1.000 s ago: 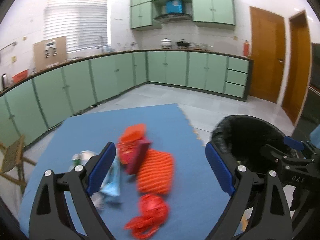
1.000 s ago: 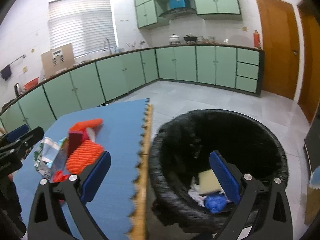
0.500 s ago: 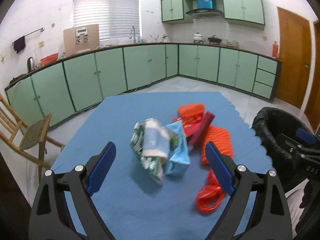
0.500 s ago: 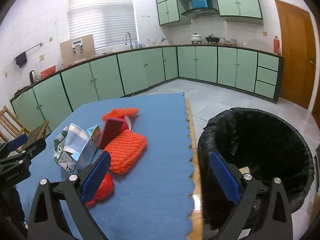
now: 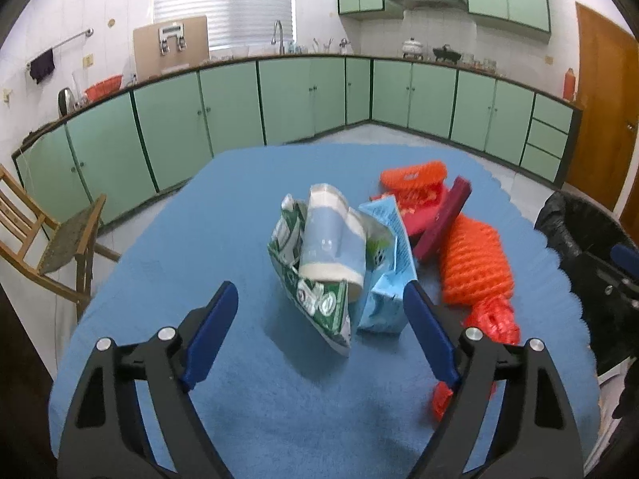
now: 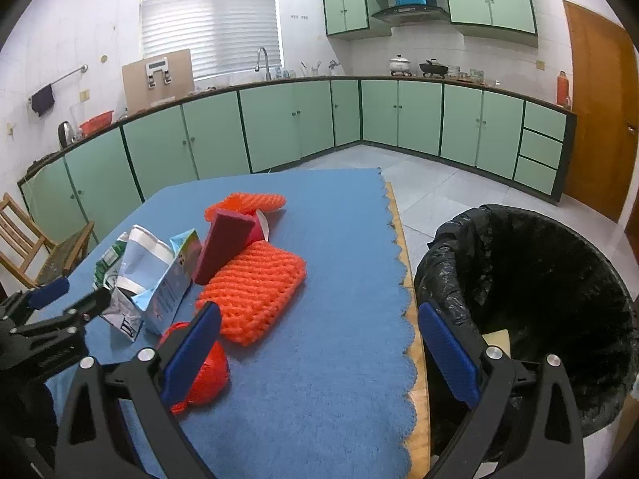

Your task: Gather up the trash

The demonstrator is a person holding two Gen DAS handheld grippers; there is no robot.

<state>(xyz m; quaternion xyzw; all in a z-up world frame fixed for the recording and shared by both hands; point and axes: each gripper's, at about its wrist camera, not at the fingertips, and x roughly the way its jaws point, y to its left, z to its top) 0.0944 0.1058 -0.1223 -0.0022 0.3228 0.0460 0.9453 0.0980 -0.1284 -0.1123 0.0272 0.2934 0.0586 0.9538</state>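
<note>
both grippers swing from the black-lined bin [image 6: 531,303] toward crumpled green-and-blue cartons [image 5: 339,263] on the blue mat [image 5: 247,391]; left gripper [image 5: 319,323] narrowing yet open before them, right gripper [image 6: 319,339] wide, empty.

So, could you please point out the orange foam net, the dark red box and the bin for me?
orange foam net [image 6: 255,287]: right wrist view, middle of its ribbed top.
dark red box [image 6: 221,245]: right wrist view, its broad tilted face.
bin [image 6: 451,279]: right wrist view, black liner over the near-left rim.
</note>
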